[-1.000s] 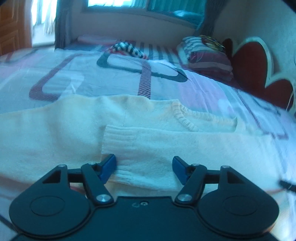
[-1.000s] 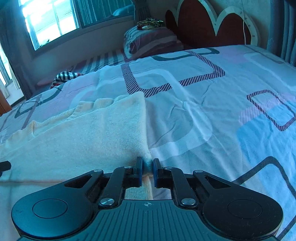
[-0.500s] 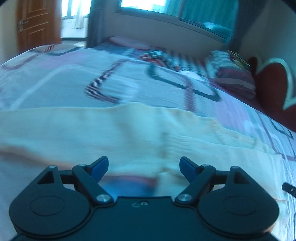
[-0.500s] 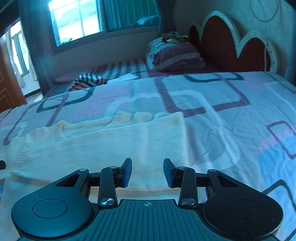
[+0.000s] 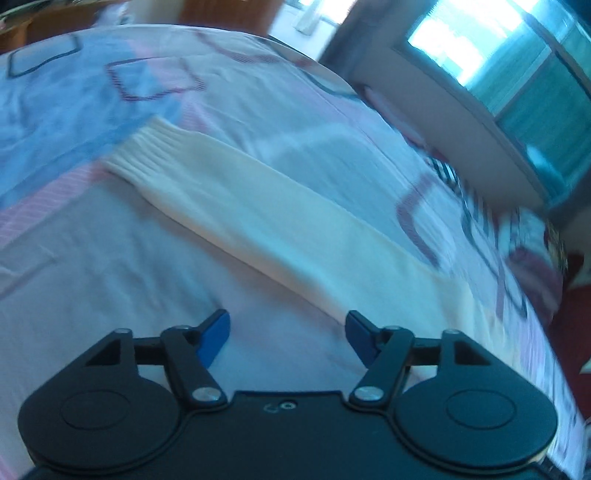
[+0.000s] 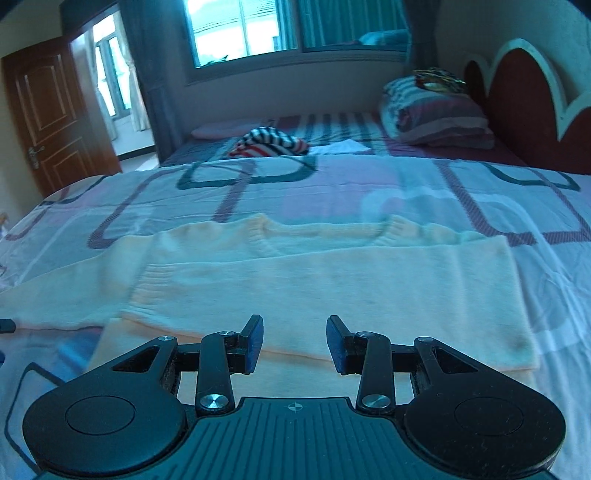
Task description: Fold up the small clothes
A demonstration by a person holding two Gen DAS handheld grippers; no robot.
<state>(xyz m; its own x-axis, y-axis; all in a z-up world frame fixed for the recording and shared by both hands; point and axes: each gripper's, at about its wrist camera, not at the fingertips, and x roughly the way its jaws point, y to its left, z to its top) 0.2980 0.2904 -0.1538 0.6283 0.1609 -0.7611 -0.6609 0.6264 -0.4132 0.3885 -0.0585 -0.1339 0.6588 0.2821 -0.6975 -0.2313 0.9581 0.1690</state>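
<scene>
Cream knitted sweater [image 6: 332,273], lying flat on a bed cover printed with pale blue, pink and dark rounded rectangles [image 6: 424,192]. In the right wrist view the garment sits directly ahead of the right gripper [image 6: 294,341], whose blue-padded jaws stand apart with nothing between them, above the sweater's near folded edge. This view alone shows the ribbed neckline [image 6: 325,236] at the far edge, and one sleeve already laid across the body, its ribbed cuff [image 6: 147,291] ahead and to the left of the tool. Beyond the sweater lie a crumpled striped garment in dark, white and red [image 6: 271,142], a folded striped quilt in purple and grey [image 6: 436,116], a scalloped red headboard with white trim [image 6: 524,92], a window [image 6: 251,29] and a brown panelled door [image 6: 48,114].

The left wrist view, tilted and blurred, shows what the other does not: the second sleeve [image 5: 266,206] stretched straight out over the cover, running from beside the right-hand blue pad [image 5: 360,338] up and away to the left, where it ends in a ribbed cuff [image 5: 147,151]. The left gripper [image 5: 287,338] has its jaws closing yet apart; only bare cover appears between them, and the sleeve's lower edge passes just by the right-hand pad; contact cannot be told.
</scene>
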